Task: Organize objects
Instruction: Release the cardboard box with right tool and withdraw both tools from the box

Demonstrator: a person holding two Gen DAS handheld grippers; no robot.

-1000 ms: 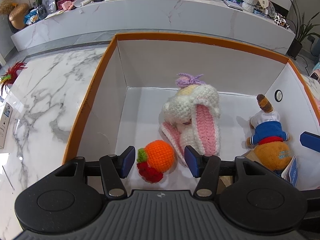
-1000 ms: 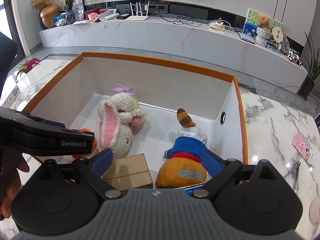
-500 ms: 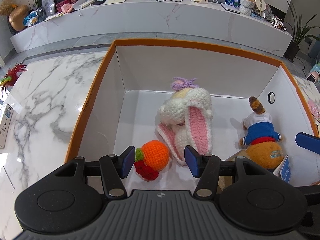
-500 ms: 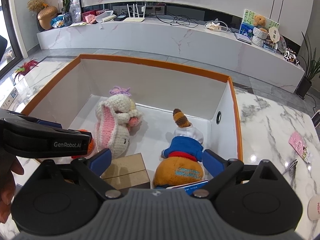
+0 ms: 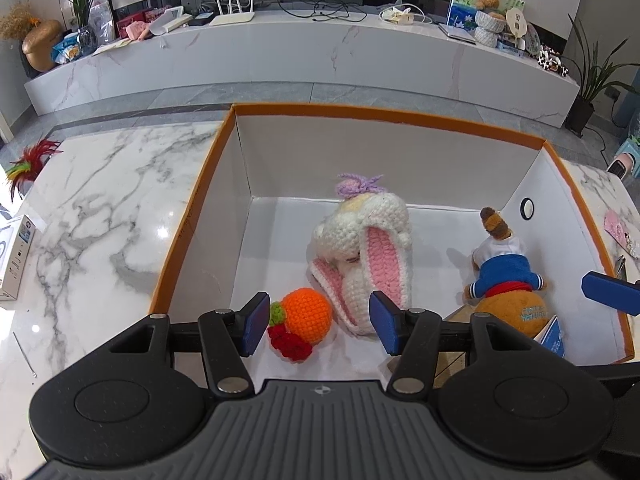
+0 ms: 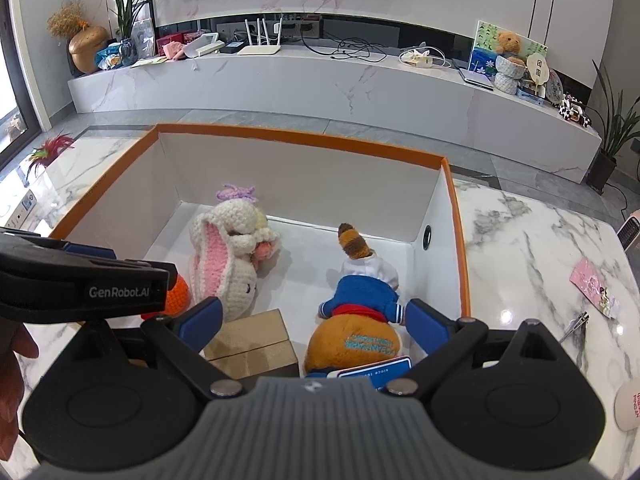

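Right now my left jaws (image 5: pixel 316 328) hang open and empty above the crocheted orange (image 5: pixel 306 315), low centre in the box (image 5: pixel 200 216).

Both wrist cams angled down, close above orange-rimmed box (image 5: pixel 400 118); L cam over its near-left corner, R cam further right. Shared: box interior, bunny (image 6: pixel 232 248), shelf behind.

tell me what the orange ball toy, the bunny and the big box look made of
Orange ball toy: crocheted yarn, matte, stitch bumps visible. Bunny: the same knobbly crochet, white and pink. Box: probably cardboard, smooth white inside with an orange rim; thin flat walls, creased corners.
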